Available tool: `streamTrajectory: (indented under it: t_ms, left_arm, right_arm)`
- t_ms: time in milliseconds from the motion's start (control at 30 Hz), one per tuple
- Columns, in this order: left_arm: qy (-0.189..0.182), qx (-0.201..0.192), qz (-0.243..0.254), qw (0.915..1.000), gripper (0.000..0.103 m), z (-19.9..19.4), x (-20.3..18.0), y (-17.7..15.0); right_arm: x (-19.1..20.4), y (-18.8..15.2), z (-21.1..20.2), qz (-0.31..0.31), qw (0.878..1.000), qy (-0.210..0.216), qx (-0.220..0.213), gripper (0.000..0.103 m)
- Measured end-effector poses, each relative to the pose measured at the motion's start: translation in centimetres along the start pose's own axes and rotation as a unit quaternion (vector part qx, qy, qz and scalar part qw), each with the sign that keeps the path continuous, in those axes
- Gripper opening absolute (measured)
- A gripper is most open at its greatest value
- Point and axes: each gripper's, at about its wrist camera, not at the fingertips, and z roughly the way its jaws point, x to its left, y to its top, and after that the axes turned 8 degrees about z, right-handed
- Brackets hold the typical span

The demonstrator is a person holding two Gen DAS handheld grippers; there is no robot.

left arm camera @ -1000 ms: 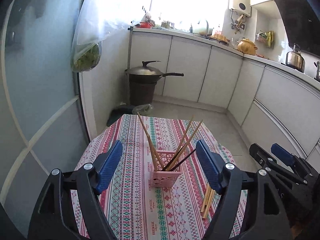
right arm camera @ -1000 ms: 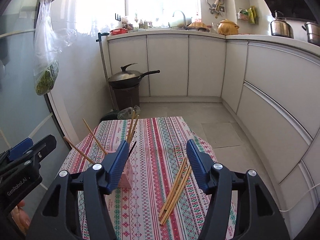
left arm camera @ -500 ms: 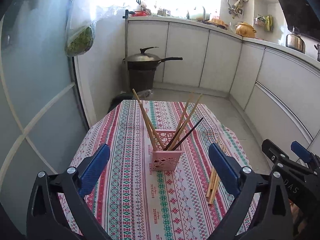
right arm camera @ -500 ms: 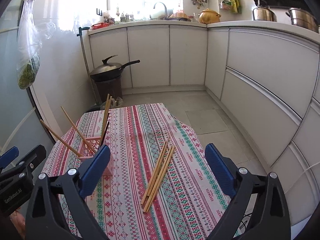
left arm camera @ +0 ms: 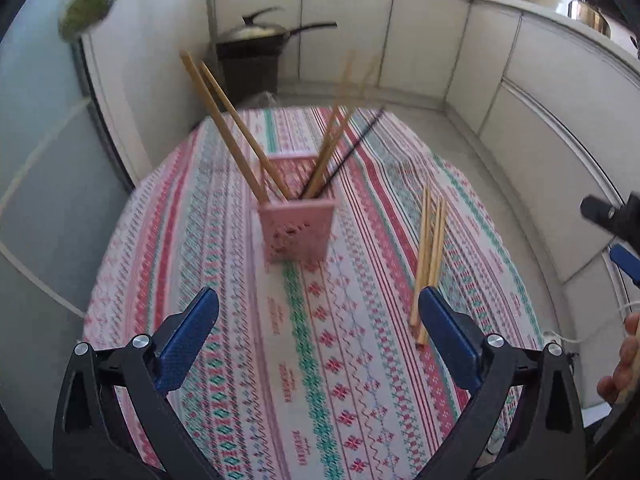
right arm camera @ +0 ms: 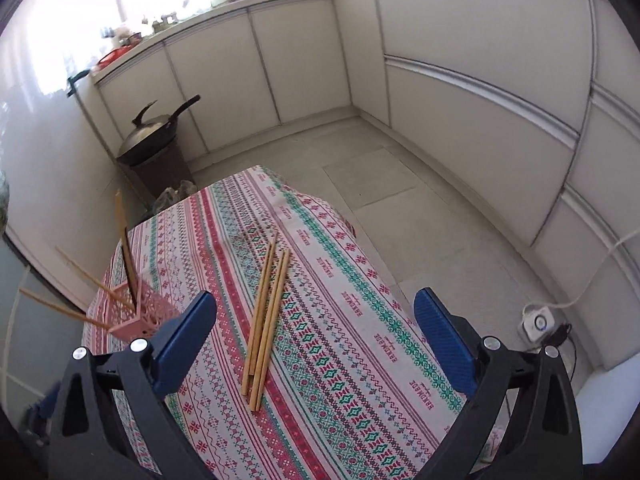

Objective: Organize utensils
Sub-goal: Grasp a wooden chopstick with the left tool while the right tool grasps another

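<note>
A pink perforated holder (left arm camera: 297, 227) stands on the patterned tablecloth (left arm camera: 248, 360) with several wooden chopsticks and one black one leaning in it. It also shows at the left of the right wrist view (right arm camera: 142, 317). A bundle of loose wooden chopsticks (left arm camera: 430, 254) lies flat to its right, and is central in the right wrist view (right arm camera: 266, 320). My left gripper (left arm camera: 318, 340) is open and empty, above the cloth short of the holder. My right gripper (right arm camera: 316, 342) is open and empty, above the loose chopsticks.
A dark wok (left arm camera: 260, 34) sits on a bin beyond the table's far end. White cabinets (right arm camera: 460, 92) line the back and right. A power strip (right arm camera: 538, 322) and cable lie on the floor to the right. The table edge drops off on the right.
Both grippers have risen and tilted downward, so the table now fills more of each view. The right gripper has swung over the loose chopsticks. Both jaws have opened wider.
</note>
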Motion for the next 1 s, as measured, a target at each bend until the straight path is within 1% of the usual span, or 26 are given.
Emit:
streamTrajectory:
  t_ms: [33, 67, 133, 200, 233, 333, 367, 433, 467, 533, 567, 633, 733, 800, 867, 1000]
  left_arm:
    - [-0.025, 0.032, 0.003, 0.9992, 0.096, 1.5, -0.7, -0.4]
    - [-0.049, 0.055, 0.006, 0.9973, 0.096, 2.6, -1.5, -0.6]
    - [-0.095, 0.084, 0.018, 0.9917, 0.096, 4.4, -3.5, -0.4]
    - [-0.120, 0.093, 0.040, 0.9876, 0.096, 5.4, -5.7, 0.5]
    - [-0.129, 0.094, 0.052, 0.9859, 0.096, 6.0, -7.0, 1.4]
    - [-0.145, 0.086, 0.072, 0.9831, 0.095, 7.9, -10.2, 4.9]
    - [-0.147, 0.087, 0.073, 0.9826, 0.094, 8.7, -11.0, 6.1]
    - [-0.143, 0.093, 0.072, 0.9826, 0.081, 10.9, -12.4, 9.1]
    - [-0.140, 0.102, 0.069, 0.9824, 0.079, 12.3, -12.8, 10.4]
    - [-0.128, 0.121, 0.057, 0.9827, 0.062, 15.0, -13.0, 12.7]
    - [-0.120, 0.127, 0.048, 0.9834, 0.059, 16.2, -12.9, 13.7]
    - [-0.106, 0.140, 0.031, 0.9839, 0.048, 18.6, -12.4, 15.2]
    - [-0.089, 0.162, 0.016, 0.9826, 0.036, 21.7, -11.6, 16.1]
    - [-0.079, 0.170, 0.005, 0.9822, 0.034, 23.1, -10.9, 16.2]
    - [-0.078, 0.171, -0.002, 0.9822, 0.034, 23.8, -10.4, 16.1]
    - [-0.080, 0.179, 0.004, 0.9806, 0.034, 25.1, -10.2, 16.1]
  right_arm:
    - [-1.1, 0.5, 0.4, 0.028, 1.000, 0.002, 0.008, 0.096]
    - [-2.2, 1.1, 0.7, 0.059, 0.998, 0.004, 0.017, 0.096]
    - [-4.7, 2.1, 1.4, 0.128, 0.991, 0.015, 0.034, 0.096]
    - [-6.7, 2.8, 2.0, 0.184, 0.981, 0.027, 0.045, 0.096]
    - [-7.9, 3.2, 2.3, 0.216, 0.975, 0.031, 0.049, 0.096]
    - [-10.1, 3.7, 3.2, 0.275, 0.959, 0.041, 0.064, 0.096]
    - [-10.6, 3.7, 3.5, 0.286, 0.955, 0.043, 0.070, 0.096]
    - [-11.4, 3.7, 4.4, 0.305, 0.947, 0.048, 0.090, 0.096]
    - [-11.7, 3.6, 4.9, 0.313, 0.943, 0.050, 0.100, 0.096]
    - [-11.9, 3.4, 5.9, 0.323, 0.936, 0.058, 0.123, 0.096]
    - [-11.8, 3.4, 6.4, 0.325, 0.934, 0.063, 0.135, 0.096]
    - [-12.1, 3.3, 7.1, 0.328, 0.928, 0.075, 0.158, 0.096]
    - [-11.8, 3.3, 7.9, 0.324, 0.925, 0.085, 0.177, 0.096]
    - [-11.7, 3.4, 8.2, 0.321, 0.925, 0.089, 0.182, 0.096]
    - [-11.5, 3.6, 8.3, 0.321, 0.925, 0.091, 0.184, 0.096]
    - [-10.9, 3.4, 9.0, 0.317, 0.924, 0.092, 0.193, 0.096]
